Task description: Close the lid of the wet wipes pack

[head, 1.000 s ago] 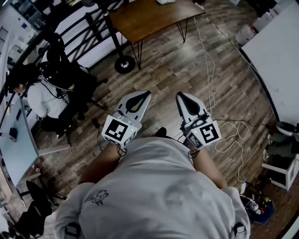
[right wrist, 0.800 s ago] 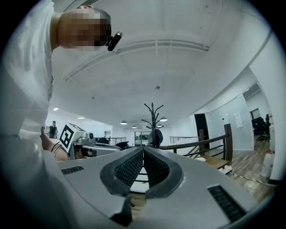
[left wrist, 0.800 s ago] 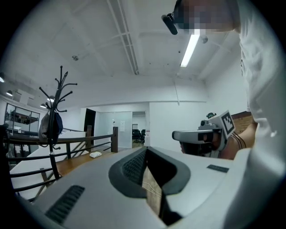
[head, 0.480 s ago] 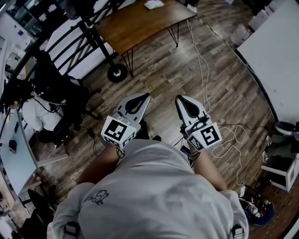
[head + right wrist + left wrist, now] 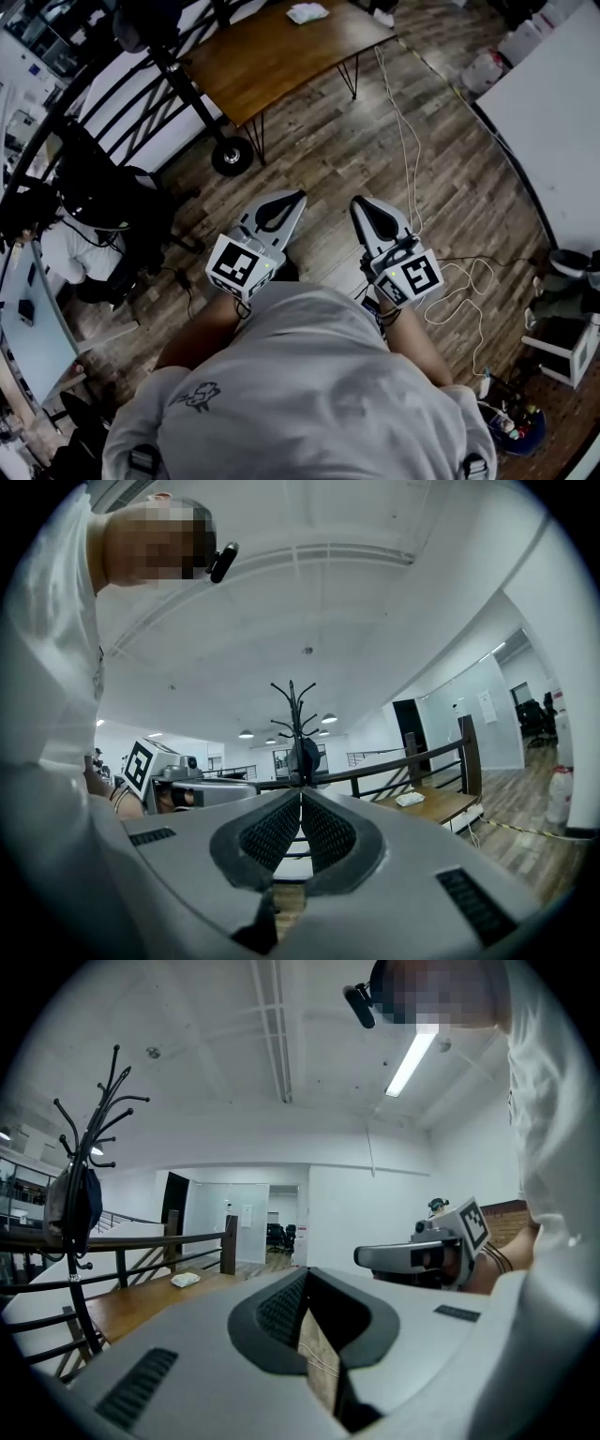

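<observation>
The wet wipes pack [image 5: 307, 12] is a small white packet lying on a brown wooden table [image 5: 272, 61] at the top of the head view, far ahead of both grippers. It also shows small in the left gripper view, pack [image 5: 186, 1280], and in the right gripper view, pack [image 5: 410, 799]. I cannot tell how its lid stands. My left gripper [image 5: 299, 195] and right gripper [image 5: 356, 201] are held side by side in front of the person's chest, pointing level toward the table. Both are shut with nothing in them: left gripper [image 5: 306, 1271], right gripper [image 5: 300, 793].
A black coat rack [image 5: 231, 154] stands at the table's near left corner, with a dark railing [image 5: 141, 103] behind it. White cables [image 5: 409, 141] trail over the wood floor. A white table [image 5: 553, 112] is at the right. A seated person [image 5: 80, 239] is at a desk on the left.
The table and the pack have drawn nearer and come further into the head view. Both grippers stay shut, side by side before the person's body.
</observation>
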Available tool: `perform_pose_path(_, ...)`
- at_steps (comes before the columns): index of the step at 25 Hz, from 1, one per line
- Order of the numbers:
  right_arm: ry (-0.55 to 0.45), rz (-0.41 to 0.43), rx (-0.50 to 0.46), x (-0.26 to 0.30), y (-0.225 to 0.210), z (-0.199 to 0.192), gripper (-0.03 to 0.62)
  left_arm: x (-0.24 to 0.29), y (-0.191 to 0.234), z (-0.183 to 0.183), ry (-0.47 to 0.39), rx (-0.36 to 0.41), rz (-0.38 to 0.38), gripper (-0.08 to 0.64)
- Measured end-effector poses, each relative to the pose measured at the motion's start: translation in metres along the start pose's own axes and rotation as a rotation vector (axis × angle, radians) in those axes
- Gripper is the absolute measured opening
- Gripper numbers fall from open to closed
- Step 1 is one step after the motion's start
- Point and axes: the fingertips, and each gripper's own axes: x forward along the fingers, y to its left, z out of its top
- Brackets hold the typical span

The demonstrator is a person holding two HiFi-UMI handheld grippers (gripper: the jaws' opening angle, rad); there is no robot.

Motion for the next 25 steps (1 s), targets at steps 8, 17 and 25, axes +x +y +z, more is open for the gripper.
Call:
perform_pose_path(8, 0.017, -0.004, -0.044, 0.084, -0.014, 0.005, 0.034, 0.01, 0.083, 0.012, -0.009, -0.001, -0.018, 0.014)
perform_pose_path(17, 0.031, -0.031, -0.055, 0.142, -0.021, 0.006, 0.034, 0.016, 0.141, 0.018, -0.006, 0.011, -0.063, 0.014)
perform_pose_path(25, 0.04, -0.015, -0.047, 0.171, -0.054, 0.005, 0.034, 0.041, 0.172, 0.018, 0.005, 0.007, -0.047, 0.014)
